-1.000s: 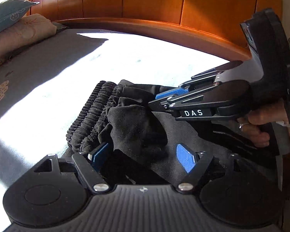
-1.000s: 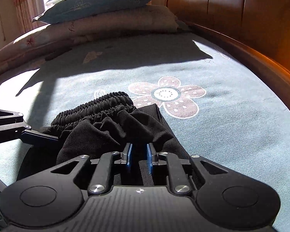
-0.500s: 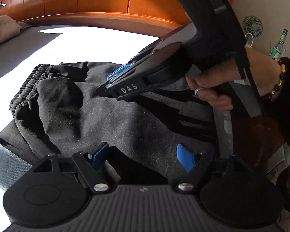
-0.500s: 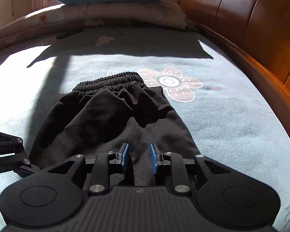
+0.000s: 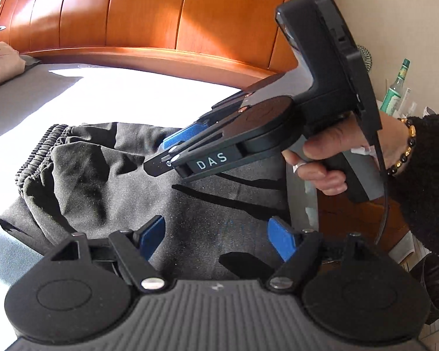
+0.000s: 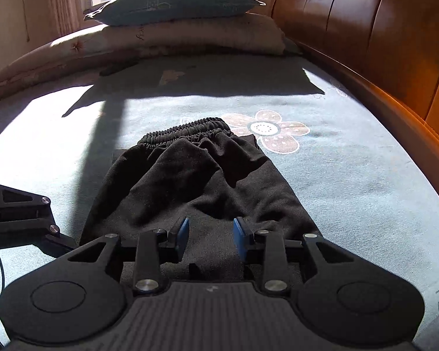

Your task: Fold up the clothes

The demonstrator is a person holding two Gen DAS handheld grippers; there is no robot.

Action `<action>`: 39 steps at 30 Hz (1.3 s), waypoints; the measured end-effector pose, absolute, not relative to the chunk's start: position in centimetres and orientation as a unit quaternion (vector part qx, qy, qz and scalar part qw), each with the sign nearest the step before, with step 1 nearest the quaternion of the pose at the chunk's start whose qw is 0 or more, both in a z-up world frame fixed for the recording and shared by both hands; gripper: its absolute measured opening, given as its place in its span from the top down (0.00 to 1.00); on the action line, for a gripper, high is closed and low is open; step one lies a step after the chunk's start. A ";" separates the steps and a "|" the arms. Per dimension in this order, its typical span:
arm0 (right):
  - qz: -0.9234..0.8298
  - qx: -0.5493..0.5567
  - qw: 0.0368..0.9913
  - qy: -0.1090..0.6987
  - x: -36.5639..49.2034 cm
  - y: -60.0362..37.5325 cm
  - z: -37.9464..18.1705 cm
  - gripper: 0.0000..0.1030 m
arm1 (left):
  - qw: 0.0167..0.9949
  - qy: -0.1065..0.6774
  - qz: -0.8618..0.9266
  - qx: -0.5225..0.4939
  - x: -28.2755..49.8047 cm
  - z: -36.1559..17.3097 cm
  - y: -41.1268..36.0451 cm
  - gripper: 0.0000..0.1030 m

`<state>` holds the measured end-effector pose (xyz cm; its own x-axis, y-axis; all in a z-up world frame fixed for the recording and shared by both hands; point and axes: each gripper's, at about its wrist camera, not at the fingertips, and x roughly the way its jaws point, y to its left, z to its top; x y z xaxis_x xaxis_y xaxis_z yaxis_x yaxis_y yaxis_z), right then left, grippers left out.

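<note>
My black trousers (image 6: 202, 181) lie lengthwise on the bed (image 6: 351, 181), waistband (image 6: 190, 130) at the far end by a printed flower (image 6: 266, 130), cloth rumpled below it. My right tongs (image 6: 210, 234) hover over the near end, jaws a little apart and gripping nothing, which I judge suits smoothing or a fresh pinch. My left tongs (image 5: 216, 237) gape wide above the trousers, empty too. Pillows (image 6: 175, 20) sit well beyond, the wooden board (image 6: 380, 44) runs alongside (a bottle (image 5: 395, 90) stands off the bed); nothing blocks me.
</note>
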<state>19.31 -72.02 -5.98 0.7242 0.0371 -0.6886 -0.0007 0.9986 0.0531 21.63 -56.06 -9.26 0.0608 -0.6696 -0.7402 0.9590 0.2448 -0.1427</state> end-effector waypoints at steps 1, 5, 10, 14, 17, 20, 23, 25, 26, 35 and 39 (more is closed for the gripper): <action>0.013 0.026 0.925 0.379 19.2 -71.9 -6.3 0.63 | 0.699 0.362 -0.583 0.200 21.4 -9.3 -56.0 0.25; 0.012 0.034 0.917 0.397 19.5 -72.0 -8.5 0.62 | 0.697 0.362 -0.586 0.200 20.9 -9.3 -55.7 0.25; 0.004 0.033 0.918 0.396 19.7 -71.7 -8.4 0.61 | 0.707 0.358 -0.577 0.197 21.0 -8.3 -54.9 0.25; 0.022 0.033 0.926 0.374 17.7 -71.0 -6.3 0.60 | 0.732 0.325 -0.564 0.202 19.7 -5.2 -51.5 0.22; 0.031 0.021 0.918 0.394 17.3 -70.1 -7.2 0.57 | 0.754 0.308 -0.546 0.197 18.8 -3.6 -47.7 0.19; 0.021 0.006 0.914 0.406 17.4 -69.2 -8.4 0.55 | 0.781 0.295 -0.514 0.195 17.9 -2.3 -43.9 0.18; 0.041 0.013 0.929 0.369 17.2 -68.2 -6.0 0.55 | 0.818 0.271 -0.472 0.189 17.2 -1.9 -40.3 0.10; 0.062 0.017 0.938 0.341 17.7 -67.1 -4.2 0.56 | 0.834 0.271 -0.447 0.176 17.1 -2.1 -38.5 0.10; 0.070 0.011 0.940 0.334 18.6 -66.4 -3.9 0.57 | 0.840 0.280 -0.435 0.163 17.0 -2.1 -37.7 0.10; 0.086 -0.019 0.907 0.411 27.8 -61.0 -8.8 0.84 | 0.862 0.291 -0.389 0.143 16.2 -3.0 -33.0 0.10; 0.095 -0.024 0.925 0.366 27.6 -60.2 -6.4 0.82 | 0.865 0.293 -0.387 0.123 17.3 -3.6 -32.3 0.10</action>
<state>27.55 -60.23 -6.40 0.7136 0.1583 -0.6825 -0.1932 0.9808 0.0256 17.27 -32.28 -3.57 0.5284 -0.5986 -0.6021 0.7427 0.6694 -0.0138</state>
